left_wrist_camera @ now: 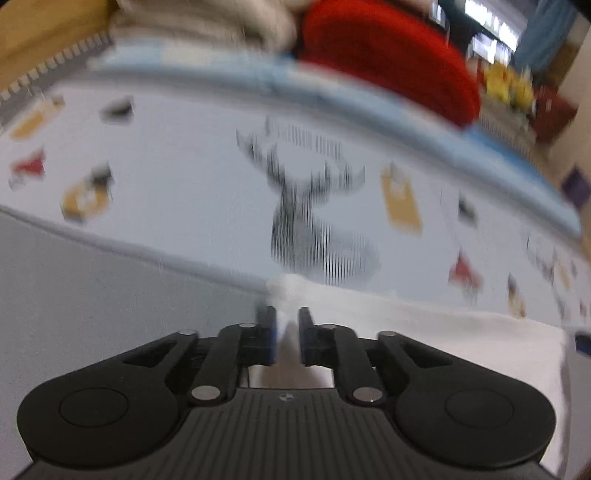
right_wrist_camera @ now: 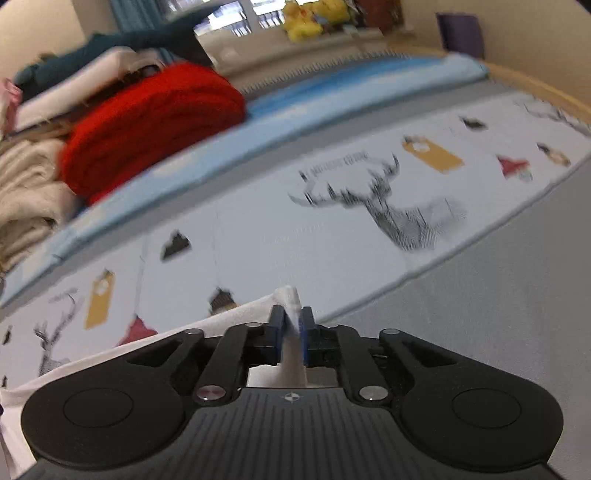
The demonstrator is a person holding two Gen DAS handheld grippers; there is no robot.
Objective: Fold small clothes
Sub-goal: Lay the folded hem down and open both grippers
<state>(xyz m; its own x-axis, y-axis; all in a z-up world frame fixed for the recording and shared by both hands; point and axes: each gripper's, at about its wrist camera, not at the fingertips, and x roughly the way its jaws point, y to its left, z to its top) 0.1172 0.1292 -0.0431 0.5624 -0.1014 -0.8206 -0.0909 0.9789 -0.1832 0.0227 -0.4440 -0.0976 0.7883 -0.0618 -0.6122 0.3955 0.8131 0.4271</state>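
Two hand-held grippers each pinch a corner of the same white garment (left_wrist_camera: 424, 332). The left hand-held gripper (left_wrist_camera: 287, 334) has its jaws drawn narrow on a bunched tip of the cloth, which pokes up just past the blue-padded fingertips (left_wrist_camera: 271, 332); the rest of the white garment spreads away to the right in that view, lying low over the printed sheet (left_wrist_camera: 184, 177). The right hand-held gripper (right_wrist_camera: 293, 338) is likewise closed tight on a thin fold of the white garment (right_wrist_camera: 240, 317), whose peak stands up between the fingers, and the fabric trails off to the left in its view. Both tools point forward and roughly level, low over the surface, toward the far edge.

Beneath them lies the printed sheet, pale with a grey deer head (left_wrist_camera: 314, 221) in the middle and small mustard tags, red shapes and dark shapes scattered around it. A plain grey cover (right_wrist_camera: 498, 295) borders the sheet along its near edge. Along the far edge runs a light blue strip (left_wrist_camera: 369, 103), and on it sits a red folded knit (left_wrist_camera: 388, 59) beside a cream folded pile (left_wrist_camera: 207, 22). In the right wrist view a dark teal garment (right_wrist_camera: 122, 44) tops the stack behind the red folded knit. Yellow soft toys (right_wrist_camera: 314, 18) sit far back by a window. Both views are blurred.
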